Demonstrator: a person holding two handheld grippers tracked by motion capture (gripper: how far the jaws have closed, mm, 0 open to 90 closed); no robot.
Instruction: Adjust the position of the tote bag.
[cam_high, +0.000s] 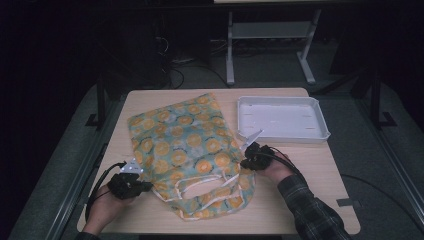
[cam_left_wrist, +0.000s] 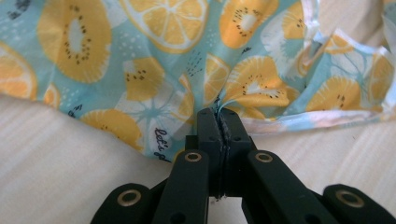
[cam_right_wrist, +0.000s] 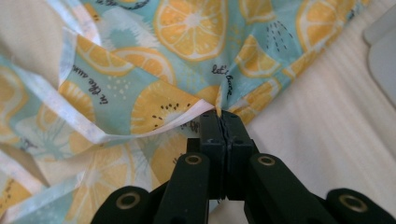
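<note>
A light-blue cloth bag (cam_high: 187, 150) printed with orange fruit slices lies flat across the wooden table (cam_high: 300, 195), its white-edged handles toward the near side. My left gripper (cam_high: 145, 186) is shut on the bag's left edge; in the left gripper view the jaws pinch a fold of the bag (cam_left_wrist: 154, 51) at their tips (cam_left_wrist: 219, 116). My right gripper (cam_high: 245, 162) is shut on the bag's right edge near a handle. In the right gripper view the bag (cam_right_wrist: 187, 51) bunches where the tips (cam_right_wrist: 225, 116) pinch it.
A white shallow tray (cam_high: 282, 119) sits at the table's far right, just beyond the right gripper. A person's hands and a plaid sleeve (cam_high: 310, 210) come in from the near edge. Dark floor and a metal stand (cam_high: 270, 40) lie past the table.
</note>
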